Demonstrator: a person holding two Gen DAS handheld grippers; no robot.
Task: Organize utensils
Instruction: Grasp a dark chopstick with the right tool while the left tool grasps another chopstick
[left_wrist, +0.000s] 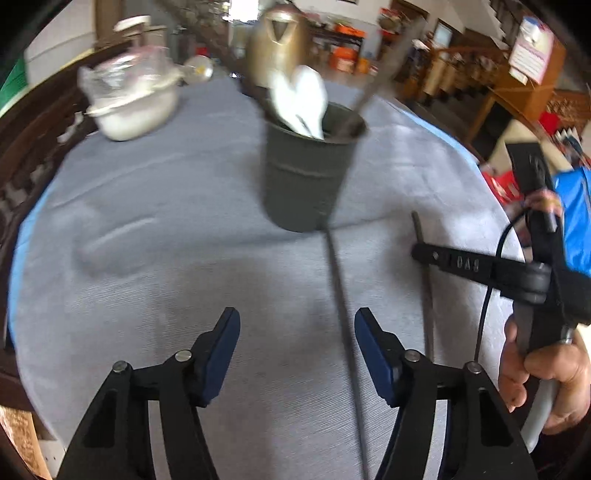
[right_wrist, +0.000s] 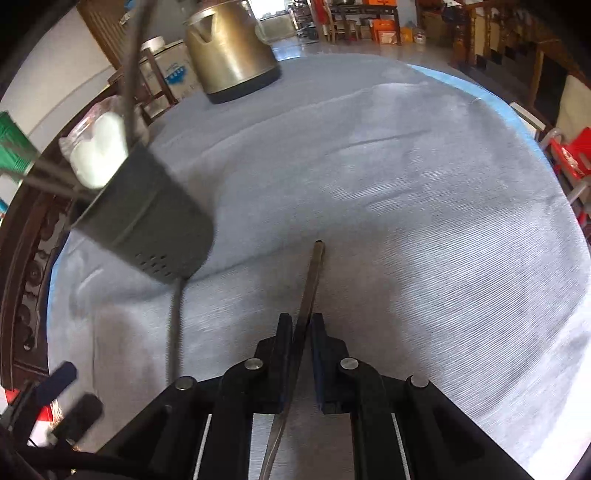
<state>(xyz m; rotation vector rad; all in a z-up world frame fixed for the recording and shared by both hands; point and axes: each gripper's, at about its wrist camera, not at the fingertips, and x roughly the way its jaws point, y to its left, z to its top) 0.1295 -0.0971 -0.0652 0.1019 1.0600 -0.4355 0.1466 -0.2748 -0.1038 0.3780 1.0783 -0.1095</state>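
Your right tool (right_wrist: 302, 332) is pinching a thin metal stick (right_wrist: 312, 280) just above the table (right_wrist: 406, 184), tip aimed toward the far edge. Your left tool (left_wrist: 297, 339) is spread with nothing in it, over a second stick (left_wrist: 341, 314) lying on the cloth that runs up to the dark utensil cup (left_wrist: 306, 170) mid-table. Looks like the pickup step. Next you'd want to lift, tip it upright and drop it in that cup beside the white spoon (left_wrist: 301, 99).
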